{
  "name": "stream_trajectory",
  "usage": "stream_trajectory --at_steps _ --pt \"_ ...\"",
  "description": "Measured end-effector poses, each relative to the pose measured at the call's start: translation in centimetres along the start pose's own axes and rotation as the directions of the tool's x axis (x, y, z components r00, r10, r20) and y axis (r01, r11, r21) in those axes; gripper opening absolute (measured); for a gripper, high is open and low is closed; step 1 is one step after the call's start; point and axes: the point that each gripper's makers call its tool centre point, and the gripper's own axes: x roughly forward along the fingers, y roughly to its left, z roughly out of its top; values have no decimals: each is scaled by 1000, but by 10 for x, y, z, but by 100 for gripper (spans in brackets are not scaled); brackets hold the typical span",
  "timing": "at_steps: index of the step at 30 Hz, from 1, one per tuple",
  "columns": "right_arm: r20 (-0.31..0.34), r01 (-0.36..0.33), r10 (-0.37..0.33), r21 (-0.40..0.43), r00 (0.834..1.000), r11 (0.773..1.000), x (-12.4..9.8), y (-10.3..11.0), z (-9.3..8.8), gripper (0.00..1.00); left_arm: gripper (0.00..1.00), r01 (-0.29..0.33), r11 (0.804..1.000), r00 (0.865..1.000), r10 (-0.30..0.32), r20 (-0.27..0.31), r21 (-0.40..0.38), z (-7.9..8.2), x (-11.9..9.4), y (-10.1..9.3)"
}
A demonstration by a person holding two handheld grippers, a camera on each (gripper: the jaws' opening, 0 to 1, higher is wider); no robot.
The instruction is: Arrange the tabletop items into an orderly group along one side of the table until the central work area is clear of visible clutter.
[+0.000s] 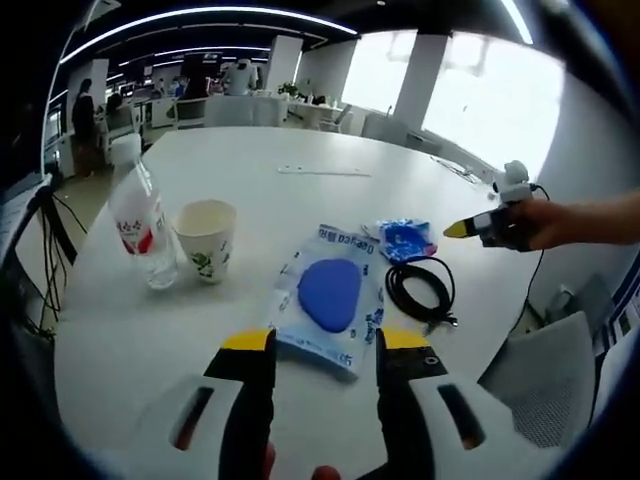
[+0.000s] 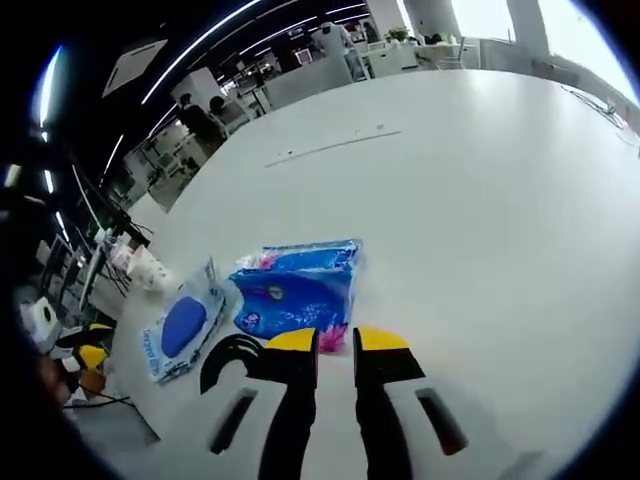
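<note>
1. The left gripper [image 1: 325, 340] is wide open and holds nothing. Its yellow tips sit at the near edge of the wet wipes pack [image 1: 331, 294].
2. The right gripper [image 2: 336, 341] has a small gap and grips nothing. It is just above the blue tissue pack [image 2: 295, 289].
3. A hand [image 1: 525, 222] reaches in from the right.
4. On the white table [image 1: 300, 150] are one bottle [image 1: 139, 222], one paper cup [image 1: 206, 239] and one black cable [image 1: 420, 290].

Black gripper [image 1: 325, 345] jaws, yellow tips
</note>
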Motion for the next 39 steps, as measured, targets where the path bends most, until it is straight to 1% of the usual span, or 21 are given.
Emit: stream_trajectory --at_steps 3,6,11,13,16,17,21,24,28,30,33,36,39 --pt "-10 -16 16 -17 1000 1000 1 5 -5 11 38 -13 1000 1000 13 -10 -7 -5 1 3" --pt "-23 -30 29 -35 999 999 2 13 -9 11 38 -16 999 1000 16 -11 -31 -9 2 4" --pt "-44 -64 60 -101 997 993 7 34 -12 11 38 -14 999 1000 14 -14 -46 -12 4 1" --pt "-48 -85 79 -140 996 987 9 45 -10 11 38 -9 999 1000 8 -19 -48 -13 8 0" --pt "-51 -106 99 -165 994 981 13 54 -6 11 38 -3 999 1000 1 -26 -54 -15 11 -1" --pt "-46 -114 107 -171 993 979 13 61 -2 11 38 -2 998 1000 1 -28 -55 -15 12 -2" --pt "-35 -136 132 -203 991 970 17 74 12 10 37 0 998 999 -2 -32 -65 -17 15 -1" --pt "-42 -155 149 -250 988 956 22 85 22 10 37 3 997 999 -6 -42 -71 -18 19 -2" --pt "-59 -195 186 -296 981 935 30 103 28 10 36 5 997 999 -9 -52 -80 -21 23 -2" --pt "-84 -227 211 -319 974 920 36 113 27 11 36 6 996 998 -11 -54 -85 -22 24 -2" --pt "-101 -241 219 -347 970 906 44 123 29 12 36 7 995 998 -12 -56 -96 -24 27 1" --pt "-118 -259 231 -357 966 898 50 130 30 13 36 4 995 998 -10 -57 -104 -24 27 2" --pt "-142 -277 239 -382 960 882 56 139 28 14 36 -1 994 998 -5 -55 -113 -26 26 4"
